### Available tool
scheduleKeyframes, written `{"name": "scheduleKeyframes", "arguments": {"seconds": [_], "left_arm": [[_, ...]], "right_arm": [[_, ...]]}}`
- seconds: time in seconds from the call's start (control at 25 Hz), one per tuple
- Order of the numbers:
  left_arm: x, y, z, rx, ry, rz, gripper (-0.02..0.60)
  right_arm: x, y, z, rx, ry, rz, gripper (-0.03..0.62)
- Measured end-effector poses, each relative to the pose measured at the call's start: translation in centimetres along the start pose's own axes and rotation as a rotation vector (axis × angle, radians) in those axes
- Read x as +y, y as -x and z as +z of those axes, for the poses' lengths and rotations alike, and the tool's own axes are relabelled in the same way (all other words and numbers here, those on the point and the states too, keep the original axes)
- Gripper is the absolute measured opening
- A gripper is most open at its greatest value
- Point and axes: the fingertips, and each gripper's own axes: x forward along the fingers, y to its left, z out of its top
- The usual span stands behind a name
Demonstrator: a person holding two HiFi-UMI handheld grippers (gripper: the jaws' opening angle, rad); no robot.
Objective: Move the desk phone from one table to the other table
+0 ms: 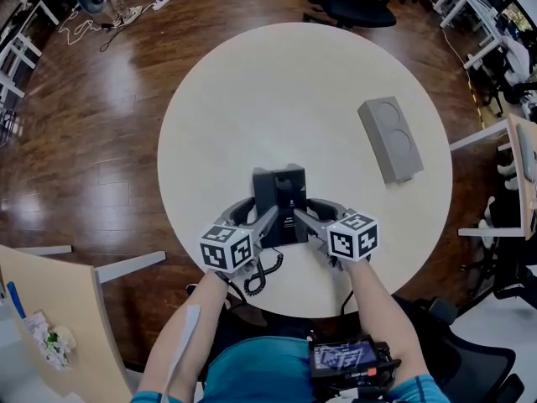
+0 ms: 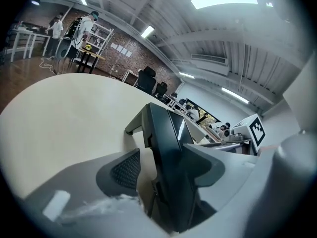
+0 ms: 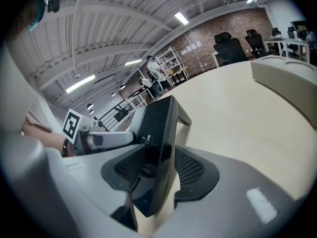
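Observation:
The black desk phone [image 1: 281,200] stands on the round cream table [image 1: 252,99], near its front edge. My left gripper [image 1: 267,221] reaches in from the left and has the phone's left side [image 2: 168,148] between its jaws. A strip of table shows between its left pad [image 2: 126,170] and the phone, so the gripper [image 2: 166,171] is open. My right gripper [image 1: 304,219] comes in from the right with the phone's other edge [image 3: 158,128] between its jaws. There is a gap at its right pad [image 3: 195,170], so this gripper [image 3: 159,175] is open too. The coiled cord [image 1: 260,277] hangs over the table edge.
A grey moulded box [image 1: 390,138] lies on the right part of the round table. A light wooden table [image 1: 59,309] is at the lower left and another table edge [image 1: 524,175] at the right. Office chairs [image 1: 352,2] stand beyond the far rim.

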Motion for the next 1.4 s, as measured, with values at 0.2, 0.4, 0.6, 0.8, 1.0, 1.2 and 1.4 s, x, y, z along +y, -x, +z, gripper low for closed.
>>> {"name": "scheduleKeyframes", "arguments": {"seconds": [0.2,0.4,0.6,0.8,1.0,1.2,1.4], "left_arm": [[-0.1,-0.2,-0.1,-0.008,0.039,-0.046,0.278],[-1.1,-0.5,-0.2,-0.015,0.076,-0.118,0.207],[-0.9,-0.4,-0.3,-0.045,0.133,-0.134,0.198],[-0.9,-0.3,-0.1,-0.073,0.157,-0.122,0.186],[-1.3,0.2,0.5,-0.098,0.149,-0.126,0.179],[-1.8,1.1,2.2,-0.131,0.108,-0.124,0.179],[-1.5,3.5,3.8,-0.182,0.127,-0.108,0.179]], "right_arm": [[0.3,-0.3,-0.3,-0.003,-0.056,0.083,0.178],[0.4,-0.5,-0.5,-0.009,-0.075,0.107,0.201],[0.4,-0.8,-0.6,-0.026,-0.121,0.125,0.198],[0.4,-0.6,-0.4,-0.036,-0.144,0.11,0.19],[0.8,-0.2,0.1,-0.061,-0.157,0.109,0.187],[1.7,0.3,1.6,-0.09,-0.145,0.113,0.186],[4.1,0.1,3.4,-0.1,-0.108,0.126,0.186]]}}
